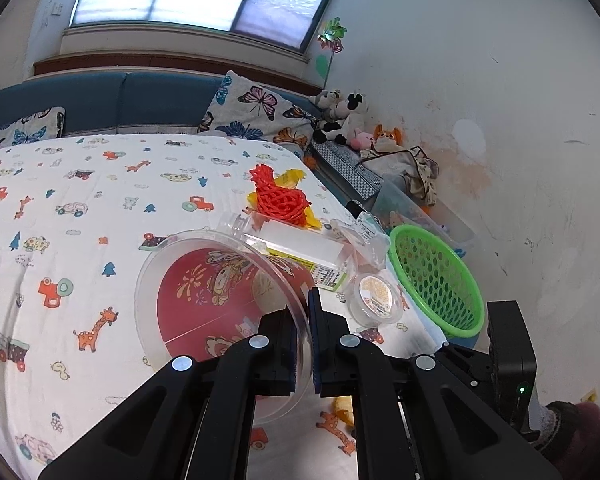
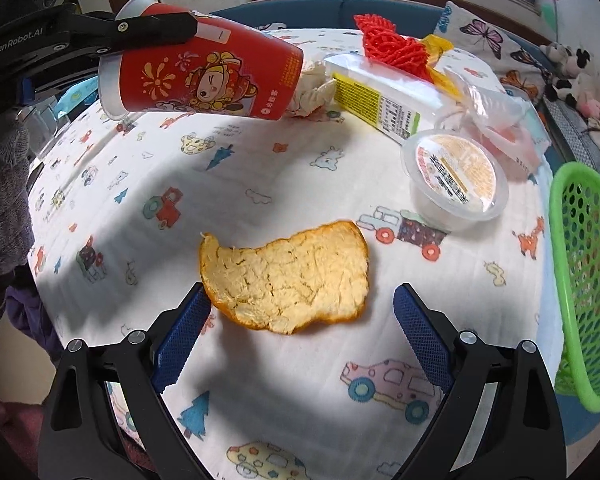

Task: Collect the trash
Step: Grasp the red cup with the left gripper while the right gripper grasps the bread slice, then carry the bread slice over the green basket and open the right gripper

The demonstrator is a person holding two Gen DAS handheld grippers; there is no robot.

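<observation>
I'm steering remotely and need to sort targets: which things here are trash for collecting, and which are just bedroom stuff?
Job:
red cup, held in the shut left gripper
orange peel, ahead of the open right gripper
lidded tub
carton
red netting
green basket

Lying about:
butterfly pillow
plush toys

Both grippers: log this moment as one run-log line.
left gripper: shut on red cup rim, lifted | right gripper: open over orange peel | green basket: nothing seen inside
</observation>
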